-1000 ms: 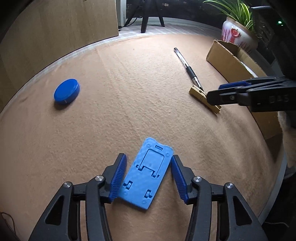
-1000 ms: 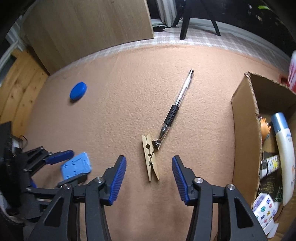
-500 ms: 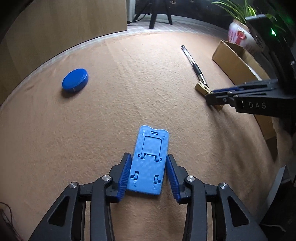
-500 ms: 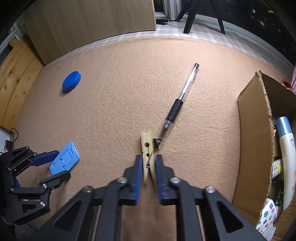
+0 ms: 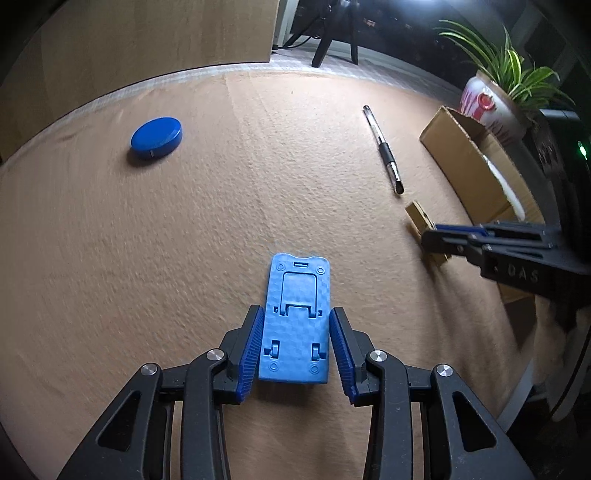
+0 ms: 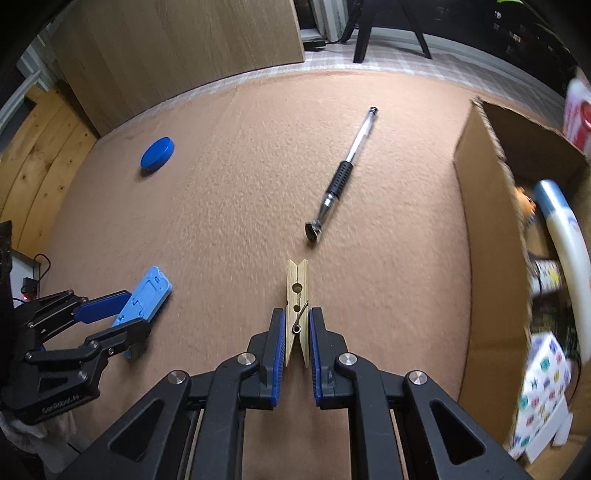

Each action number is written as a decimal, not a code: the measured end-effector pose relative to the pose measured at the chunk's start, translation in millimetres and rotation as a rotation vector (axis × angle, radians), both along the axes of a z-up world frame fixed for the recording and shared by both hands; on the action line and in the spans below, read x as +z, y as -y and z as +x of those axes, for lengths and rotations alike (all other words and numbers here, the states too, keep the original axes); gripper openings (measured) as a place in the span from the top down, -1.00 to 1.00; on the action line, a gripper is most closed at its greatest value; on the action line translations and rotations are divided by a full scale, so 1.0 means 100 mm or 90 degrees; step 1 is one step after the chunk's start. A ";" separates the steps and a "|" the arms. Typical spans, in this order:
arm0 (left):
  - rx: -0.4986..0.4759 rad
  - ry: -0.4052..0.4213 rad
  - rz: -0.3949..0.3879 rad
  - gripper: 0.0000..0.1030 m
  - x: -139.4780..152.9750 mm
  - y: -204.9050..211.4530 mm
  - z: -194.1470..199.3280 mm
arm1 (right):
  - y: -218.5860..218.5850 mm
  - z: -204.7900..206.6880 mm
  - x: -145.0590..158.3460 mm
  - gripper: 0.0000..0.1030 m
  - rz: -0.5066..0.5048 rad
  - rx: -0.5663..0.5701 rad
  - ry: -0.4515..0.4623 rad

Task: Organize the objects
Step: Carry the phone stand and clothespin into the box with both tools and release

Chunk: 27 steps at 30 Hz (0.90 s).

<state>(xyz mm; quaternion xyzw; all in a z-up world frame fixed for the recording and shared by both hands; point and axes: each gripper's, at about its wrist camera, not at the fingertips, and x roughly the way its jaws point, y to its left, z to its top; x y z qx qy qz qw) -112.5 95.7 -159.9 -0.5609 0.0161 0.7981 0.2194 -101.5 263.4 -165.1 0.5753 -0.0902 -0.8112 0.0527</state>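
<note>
Basically tons of free felt across the middle and far left of the bench (image 5: 258, 177), nothing there but a blue round lid (image 5: 156, 137) sitting alone near the far left edge. Curved bench edge runs along the far side, pale checked floor and black tripod legs (image 6: 388, 26) just beyond it, plus a big wooden panel (image 6: 184, 48) standing at far left. Tighter on the right: cardboard box (image 6: 484, 236) parked along that side, open top, wall facing the work area. Potted plant (image 5: 498, 99) behind the box's far corner.

Surface-wise: tan fuzzy cover, dim room. Pen (image 6: 343, 170) lying diagonally right of centre, tip toward the near side, close to the clothespin but apart from it.

Left hand-held gripper (image 5: 293, 350) clamped on the long sides of the blue phone stand (image 5: 295, 317), near centre-left, pads snug against both edges. Right hand-held gripper (image 6: 297, 347) pinched on the wooden clothespin (image 6: 297, 291) at its spring end, front half poking out toward the pen.

Inside the box: white bottle with a blue cap (image 6: 565, 229), something small and orange (image 6: 524, 199), a white carton with colourful dots (image 6: 543, 387), dark stuff too blurry to call.
</note>
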 end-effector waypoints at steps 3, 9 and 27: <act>0.016 0.000 0.018 0.23 0.03 0.00 0.05 | -0.06 0.14 0.08 0.78 -0.014 -0.013 -0.015; 0.017 -0.006 0.043 0.24 0.13 -0.12 0.11 | -0.24 0.41 0.32 0.78 -0.032 -0.048 -0.054; -0.069 -0.069 0.074 0.24 0.63 -1.02 0.03 | -0.69 0.88 1.04 0.78 0.077 -0.093 -0.173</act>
